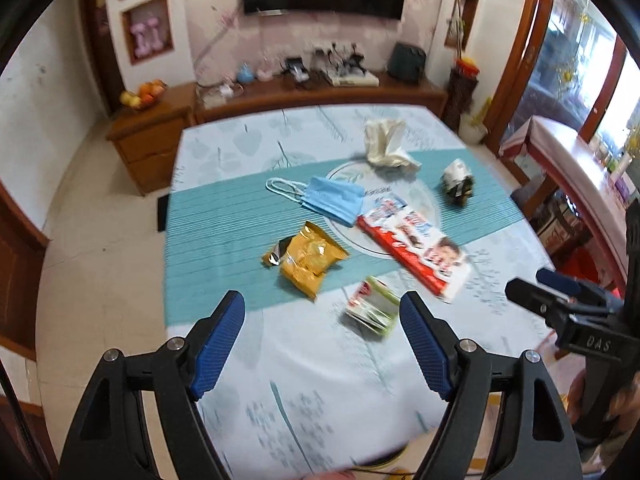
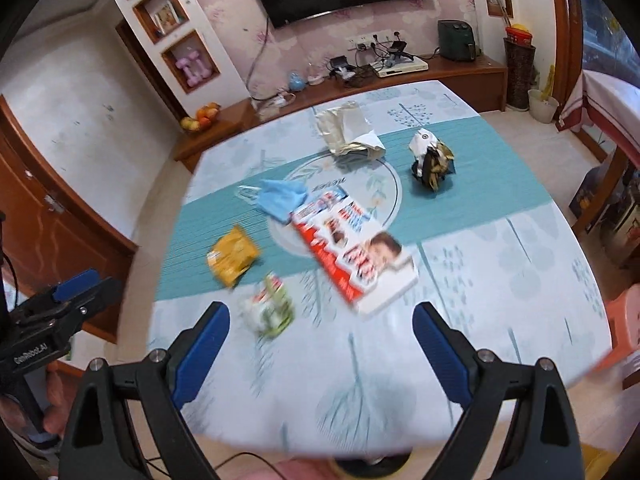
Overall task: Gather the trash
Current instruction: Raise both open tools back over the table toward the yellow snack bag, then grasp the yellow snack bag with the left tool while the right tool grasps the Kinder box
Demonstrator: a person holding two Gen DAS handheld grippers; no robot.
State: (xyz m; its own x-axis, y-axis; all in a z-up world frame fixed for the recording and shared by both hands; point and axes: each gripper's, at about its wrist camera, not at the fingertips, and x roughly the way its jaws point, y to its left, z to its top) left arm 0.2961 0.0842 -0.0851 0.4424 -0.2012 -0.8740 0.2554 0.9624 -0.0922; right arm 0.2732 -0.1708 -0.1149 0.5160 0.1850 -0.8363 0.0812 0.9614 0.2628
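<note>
Trash lies across a round table [image 1: 320, 380] with a white and teal cloth: a yellow snack bag [image 1: 306, 262] [image 2: 232, 258], a small green and white wrapper [image 1: 372, 310] [image 2: 268, 310], a red and white chocolate box [image 1: 416, 248] [image 2: 356, 252], a blue face mask [image 1: 332, 200] [image 2: 280, 198], a crumpled white tissue [image 1: 386, 142] [image 2: 348, 130] and a dark crumpled wrapper [image 1: 458, 184] [image 2: 432, 162]. My left gripper [image 1: 322, 344] hangs open above the near table edge, just short of the small wrapper. My right gripper [image 2: 322, 356] is open too, with nothing between its fingers.
A wooden TV cabinet [image 1: 320, 94] with a fruit bowl [image 1: 144, 94] stands behind the table. A pink stool [image 2: 628, 320] is at the right edge. Bare tiled floor [image 1: 100, 260] lies to the left. The right gripper's body [image 1: 568, 312] shows at the left view's right side.
</note>
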